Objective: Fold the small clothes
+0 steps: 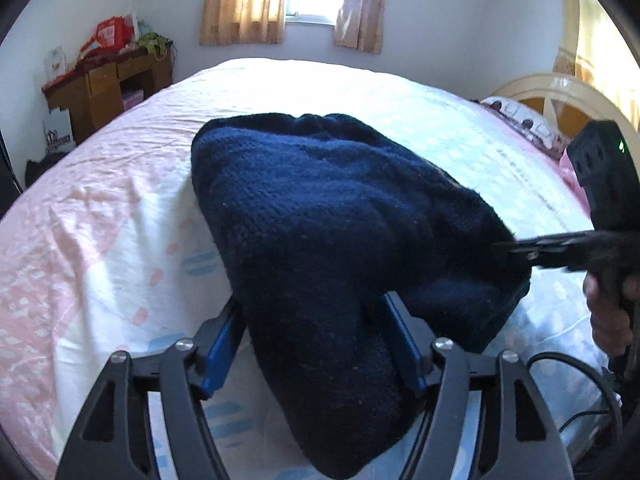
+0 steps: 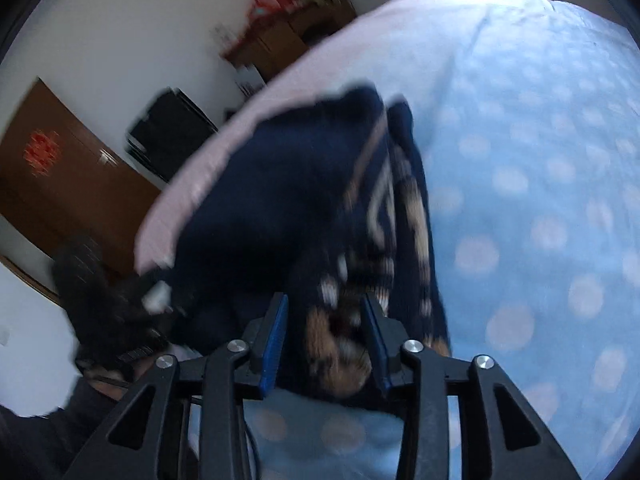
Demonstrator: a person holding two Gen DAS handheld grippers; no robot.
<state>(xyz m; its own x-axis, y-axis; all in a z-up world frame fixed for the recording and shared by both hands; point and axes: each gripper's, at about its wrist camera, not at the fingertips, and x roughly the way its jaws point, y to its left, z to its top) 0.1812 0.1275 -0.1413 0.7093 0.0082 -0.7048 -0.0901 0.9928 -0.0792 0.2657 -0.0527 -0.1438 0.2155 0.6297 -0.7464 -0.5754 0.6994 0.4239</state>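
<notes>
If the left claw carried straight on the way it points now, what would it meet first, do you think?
Most likely the navy knitted sweater, already lying between the left claw's spread fingers; the bed sheet sits just beneath, though depth is unclear.

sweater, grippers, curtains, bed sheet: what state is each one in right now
navy knit sweater: folded into a bundle, lying on the bed
left gripper: open, its blue pads either side of the sweater's near end
right gripper: shut on the sweater's right edge
bed sheet: spread out, lightly wrinkled
curtains: drawn apart, window showing between them
</notes>
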